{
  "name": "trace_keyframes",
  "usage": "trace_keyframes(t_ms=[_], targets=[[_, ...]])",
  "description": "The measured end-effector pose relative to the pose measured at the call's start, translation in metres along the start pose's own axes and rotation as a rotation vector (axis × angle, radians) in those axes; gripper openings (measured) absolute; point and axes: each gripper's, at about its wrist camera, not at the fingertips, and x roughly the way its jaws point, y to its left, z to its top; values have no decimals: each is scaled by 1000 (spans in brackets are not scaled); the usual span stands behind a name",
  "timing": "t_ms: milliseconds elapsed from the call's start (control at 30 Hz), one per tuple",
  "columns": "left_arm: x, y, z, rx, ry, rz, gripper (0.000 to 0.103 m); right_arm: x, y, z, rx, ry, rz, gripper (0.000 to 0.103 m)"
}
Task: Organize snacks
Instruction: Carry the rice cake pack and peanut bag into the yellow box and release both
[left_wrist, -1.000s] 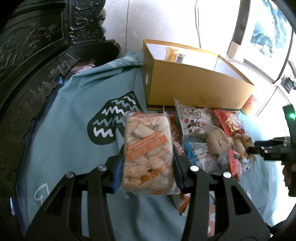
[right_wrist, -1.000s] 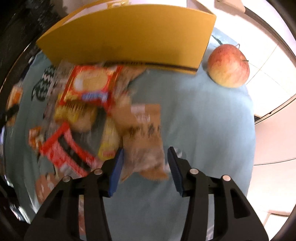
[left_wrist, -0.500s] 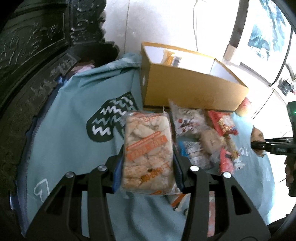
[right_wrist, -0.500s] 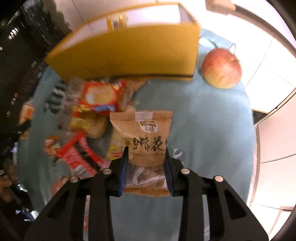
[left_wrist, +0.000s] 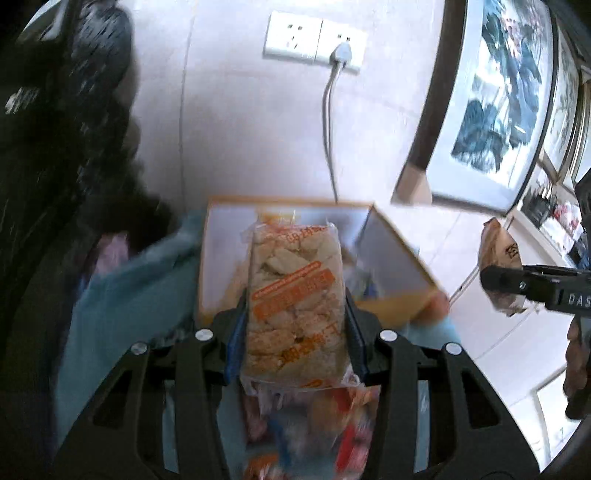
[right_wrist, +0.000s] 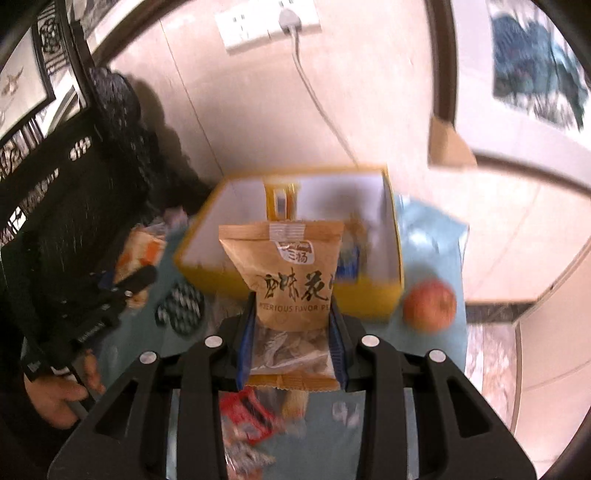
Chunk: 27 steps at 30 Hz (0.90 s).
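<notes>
Left gripper (left_wrist: 295, 332): jaws clamped on either side of a clear rice-cracker pack (left_wrist: 295, 295) with orange label, held lengthwise, its far end over the near left part of the yellow cardboard box (left_wrist: 391, 310).

Right gripper (right_wrist: 291, 347): pads pressed against a brown kraft snack pouch (right_wrist: 288, 273), black lettering, clear window at its near end. Pouch upright between the fingers, in front of the box's near wall.

Box open-topped, white inside, on a teal cloth (right_wrist: 432, 229); a yellow packet (right_wrist: 280, 201) stands against its far wall, other contents blurred.

Apple (right_wrist: 428, 304) on the cloth, just beside the box's right near corner.

Loose snack packets (right_wrist: 247, 410) on the cloth below the right gripper, blurred.

Wall socket with white plug (left_wrist: 314, 40) on the far wall; framed painting (left_wrist: 491, 92) to the right.

A person's hand (right_wrist: 62, 398) grips the left gripper's handle, seen in right wrist view.
</notes>
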Motion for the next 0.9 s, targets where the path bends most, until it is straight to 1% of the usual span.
trace_keyframes(t_ms=[100, 167, 267, 333, 367, 400, 433, 467, 533, 600, 733, 900], targets=[[11, -13, 36, 37, -31, 6, 46, 4, -1, 36, -13, -23, -10, 35], [20, -16, 56, 48, -42, 17, 46, 9, -4, 51, -12, -30, -15, 35], [34, -15, 73, 32, -40, 29, 46, 19, -5, 70, -15, -37, -27, 35], [43, -16, 82, 49, -48, 44, 46, 28, -6, 82, -16, -45, -20, 35], [48, -17, 85, 62, -47, 52, 48, 33, -5, 86, -18, -53, -14, 36], [54, -17, 88, 66, -52, 60, 55, 38, -7, 89, -22, -55, -11, 36], [62, -16, 90, 66, -56, 72, 90, 48, -10, 92, -23, -45, -16, 49], [70, -14, 90, 62, -53, 85, 101, 54, -14, 94, -18, -40, -32, 64], [84, -8, 86, 60, -12, 91, 101, 66, -21, 94, -12, -32, -71, 64], [96, -6, 81, 64, 23, 99, 101, 73, -28, 91, 13, -11, -63, 64], [101, -4, 69, 91, 37, 110, 101, 78, -34, 83, 24, -4, -72, 64], [90, 0, 63, 75, 33, 112, 101, 69, -30, 76, 28, -5, -62, 64]])
